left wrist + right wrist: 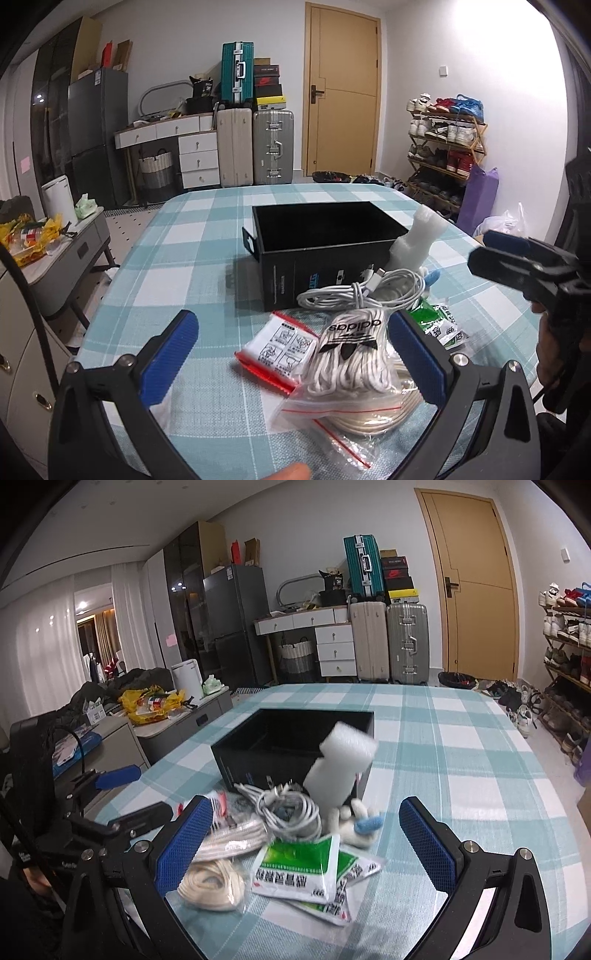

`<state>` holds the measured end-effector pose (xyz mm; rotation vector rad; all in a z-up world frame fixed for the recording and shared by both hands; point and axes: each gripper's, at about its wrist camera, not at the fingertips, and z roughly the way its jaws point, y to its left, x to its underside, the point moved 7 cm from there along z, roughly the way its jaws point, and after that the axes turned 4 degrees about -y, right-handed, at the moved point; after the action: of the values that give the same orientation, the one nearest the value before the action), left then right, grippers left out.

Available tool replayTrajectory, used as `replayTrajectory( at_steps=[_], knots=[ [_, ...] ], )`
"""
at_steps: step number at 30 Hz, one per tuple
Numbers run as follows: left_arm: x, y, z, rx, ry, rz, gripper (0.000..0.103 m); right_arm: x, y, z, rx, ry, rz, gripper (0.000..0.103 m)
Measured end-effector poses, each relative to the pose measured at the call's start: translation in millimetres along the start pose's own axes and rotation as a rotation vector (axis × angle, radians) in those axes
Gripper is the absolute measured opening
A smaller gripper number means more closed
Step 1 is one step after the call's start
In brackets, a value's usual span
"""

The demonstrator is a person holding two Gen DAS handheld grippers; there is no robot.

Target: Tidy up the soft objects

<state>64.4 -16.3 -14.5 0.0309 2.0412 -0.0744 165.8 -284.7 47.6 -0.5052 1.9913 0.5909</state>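
Note:
An open black box (325,240) (291,738) stands mid-table on the checked cloth. In front of it lies a pile: white foam piece (413,240) (340,768) leaning on the box, coiled white cable (365,291) (288,808), bagged adidas laces (351,354) (232,840), cream cord (373,417) (212,886), red-edged packet (280,354), green sachets (439,325) (299,864), small plush toy (360,825). My left gripper (295,358) is open and empty around the laces bag and packet. My right gripper (306,842) is open and empty over the sachets.
The table (192,236) carries a teal-and-white checked cloth. A low grey cabinet (70,247) with clutter stands left of it. Suitcases (273,147), drawers, a door and a shoe rack (443,147) line the far wall. The right gripper shows in the left view (524,258).

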Motion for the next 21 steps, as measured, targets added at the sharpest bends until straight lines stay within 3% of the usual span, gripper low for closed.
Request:
replayTrajectory(
  at_steps=[9, 15, 21],
  knots=[
    [-17, 1, 9, 0.053, 0.014, 0.009, 0.103, -18, -6, 19, 0.024, 0.016, -0.005, 0.103],
    [-17, -2, 10, 0.032, 0.001, 0.036, 0.103, -17, -19, 36, 0.048, 0.026, 0.033, 0.102],
    [-6, -4, 18, 0.035, 0.036, 0.042, 0.103, -9, -31, 58, 0.052, 0.071, 0.07, 0.08]
  ],
)
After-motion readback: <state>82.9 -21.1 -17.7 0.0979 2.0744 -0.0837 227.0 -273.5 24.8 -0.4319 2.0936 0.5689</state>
